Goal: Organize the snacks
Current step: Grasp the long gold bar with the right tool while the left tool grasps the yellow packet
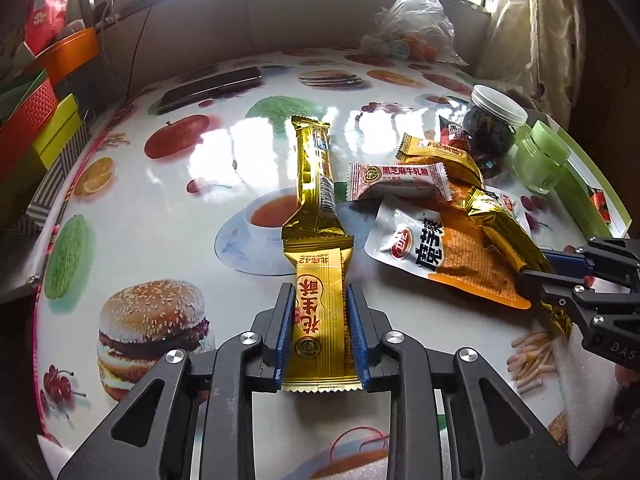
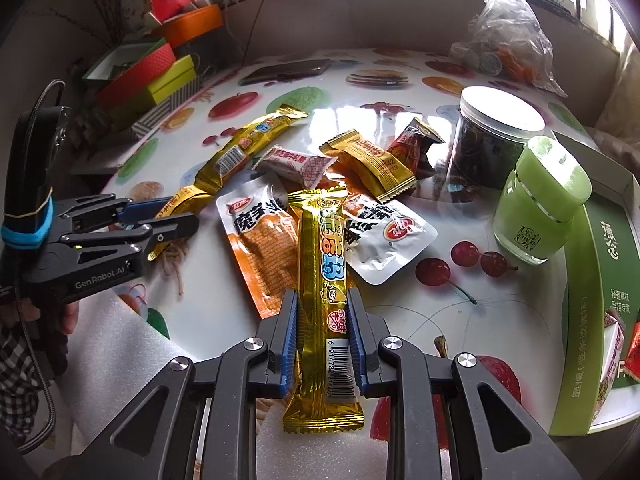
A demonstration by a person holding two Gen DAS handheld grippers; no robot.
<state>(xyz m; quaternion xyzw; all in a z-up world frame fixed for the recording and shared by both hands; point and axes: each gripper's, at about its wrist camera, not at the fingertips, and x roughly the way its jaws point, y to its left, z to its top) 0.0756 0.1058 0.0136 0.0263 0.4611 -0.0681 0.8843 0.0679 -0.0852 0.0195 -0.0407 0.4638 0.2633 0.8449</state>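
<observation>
My left gripper is shut on a small gold peanut-crisp packet, its blue pads pressing both long sides just above the table. My right gripper is shut on the lower half of a long gold snack bar that reaches out over the pile. In the right wrist view the left gripper shows at the left, in a hand. The right gripper enters the left wrist view from the right. A second long gold bar, a white-and-pink candy, orange-and-white pouches and a gold packet lie between them.
A dark-filled jar with a white lid and a green jar stand at the right, beside a green box. A phone and a plastic bag lie at the back. Coloured boxes line the left edge.
</observation>
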